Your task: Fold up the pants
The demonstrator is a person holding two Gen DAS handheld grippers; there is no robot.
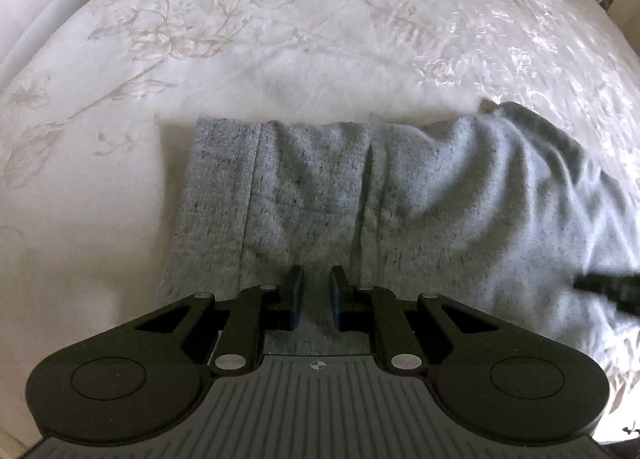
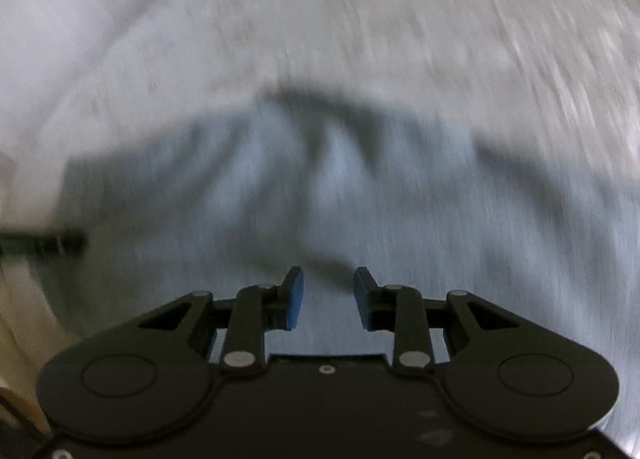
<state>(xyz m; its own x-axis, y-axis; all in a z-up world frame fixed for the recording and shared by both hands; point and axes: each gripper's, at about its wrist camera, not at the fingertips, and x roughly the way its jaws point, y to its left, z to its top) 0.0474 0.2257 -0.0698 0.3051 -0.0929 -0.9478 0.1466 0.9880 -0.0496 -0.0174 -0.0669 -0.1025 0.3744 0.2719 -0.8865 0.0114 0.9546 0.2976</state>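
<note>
Our left gripper (image 1: 316, 291) points steeply down over the near edge of the grey pants (image 1: 360, 199). Its jaws stand narrow, with grey fabric running up between the blue pads (image 1: 297, 301). We cannot tell whether the pads press on the cloth or merely flank it.

Our right gripper (image 2: 329, 295) also points down at the pants (image 2: 320, 195). Its jaws stand parted to a moderate gap, and nothing is clamped between the blue pads (image 2: 297, 301); the fabric lies below them. The right wrist view is heavily smeared by motion, so fabric detail there is not readable.

In the left wrist view, the pants lie across the white embroidered bedspread (image 1: 280, 19). The ribbed cuff or band (image 1: 218, 179) forms the left end, flat and squared off. Toward the right the cloth rises into loose folds and a bunched hump (image 1: 540, 147). A dark, blurred part of the right gripper (image 1: 608, 287) enters at the right edge of that view, over the fabric.

In the right wrist view, a dark bar (image 2: 44, 243) shows at the left edge, likely the other gripper.
</note>
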